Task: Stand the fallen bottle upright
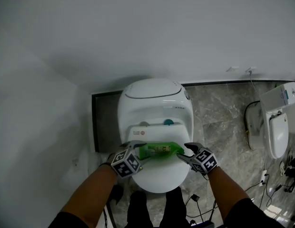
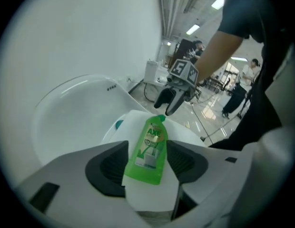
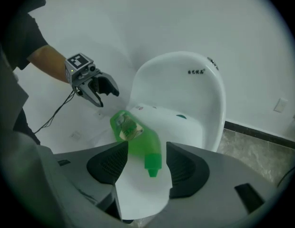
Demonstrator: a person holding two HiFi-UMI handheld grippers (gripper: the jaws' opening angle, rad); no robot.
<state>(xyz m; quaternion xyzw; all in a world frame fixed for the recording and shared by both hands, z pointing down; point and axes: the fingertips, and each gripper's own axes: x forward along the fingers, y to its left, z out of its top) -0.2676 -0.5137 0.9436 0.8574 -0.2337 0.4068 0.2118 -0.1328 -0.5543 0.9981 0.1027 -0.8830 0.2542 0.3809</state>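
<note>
Green bottle (image 1: 160,150) lies on its side across the closed toilet lid (image 1: 162,179). The left gripper (image 1: 142,152) is released, its jaws apart on either side of the bottle's base and close to it. The right gripper (image 1: 181,156) gapes wide, with the cap end between its jaws, untouched.

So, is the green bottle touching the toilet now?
Touching. The left gripper view shows the green bottle lying on its side, flat on the white top of the toilet. The head view shows the same.
</note>
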